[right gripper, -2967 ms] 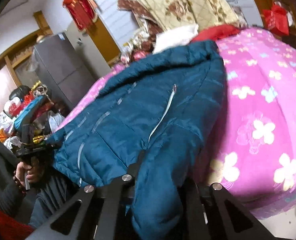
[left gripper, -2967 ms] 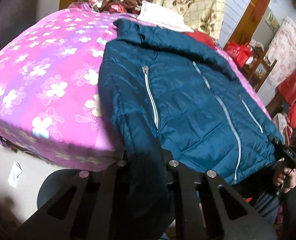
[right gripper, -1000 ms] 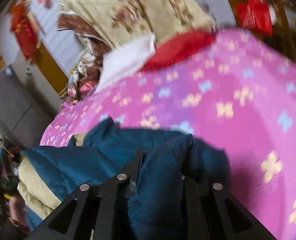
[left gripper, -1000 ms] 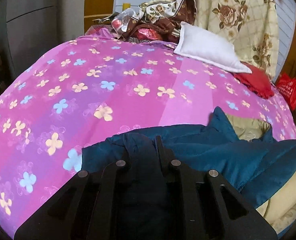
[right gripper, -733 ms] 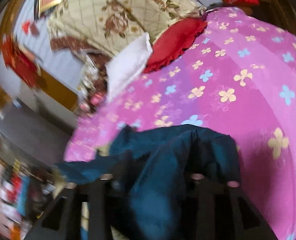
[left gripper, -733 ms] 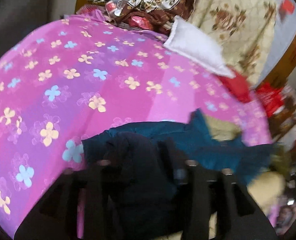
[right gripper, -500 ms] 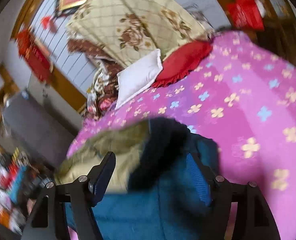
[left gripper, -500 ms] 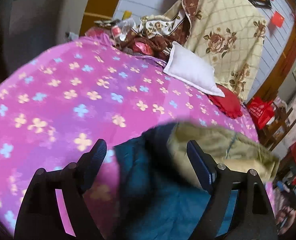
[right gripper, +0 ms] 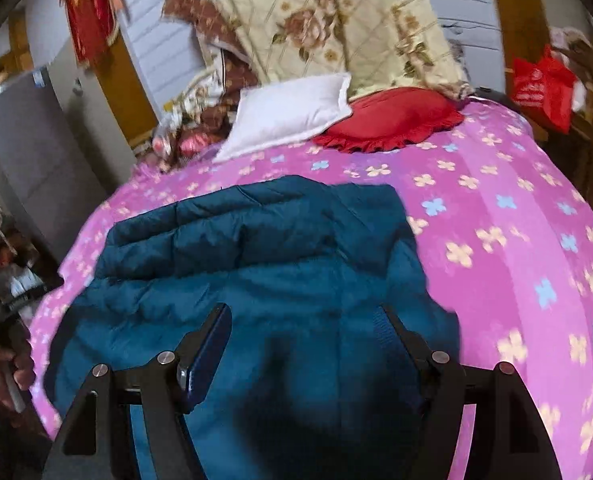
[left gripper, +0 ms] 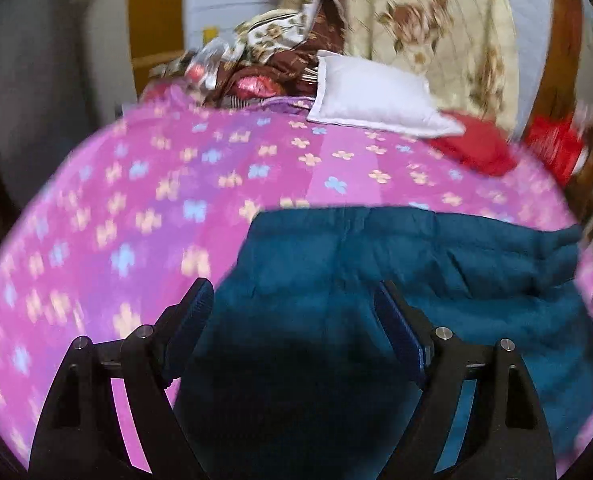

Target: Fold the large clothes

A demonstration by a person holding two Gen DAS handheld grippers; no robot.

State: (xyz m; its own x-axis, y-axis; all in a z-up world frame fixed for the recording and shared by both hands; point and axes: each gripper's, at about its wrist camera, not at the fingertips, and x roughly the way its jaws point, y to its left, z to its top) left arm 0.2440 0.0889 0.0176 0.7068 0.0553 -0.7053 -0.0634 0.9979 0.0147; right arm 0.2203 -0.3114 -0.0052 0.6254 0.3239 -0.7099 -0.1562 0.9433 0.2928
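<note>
Two grippers, left gripper (left gripper: pixel 292 316) and right gripper (right gripper: pixel 304 328), both spread wide, holding nothing. Teal jacket (right gripper: pixel 264 264) lies folded on the pink floral bed (right gripper: pixel 516 208) beneath them.

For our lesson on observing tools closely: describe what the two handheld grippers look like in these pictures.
Both the left gripper and the right gripper have two matte black, angular fingers with triangular cut-outs, silver round bolt heads at the joints, and ribbed dark blue pads on the inner faces. No cables show.
</note>
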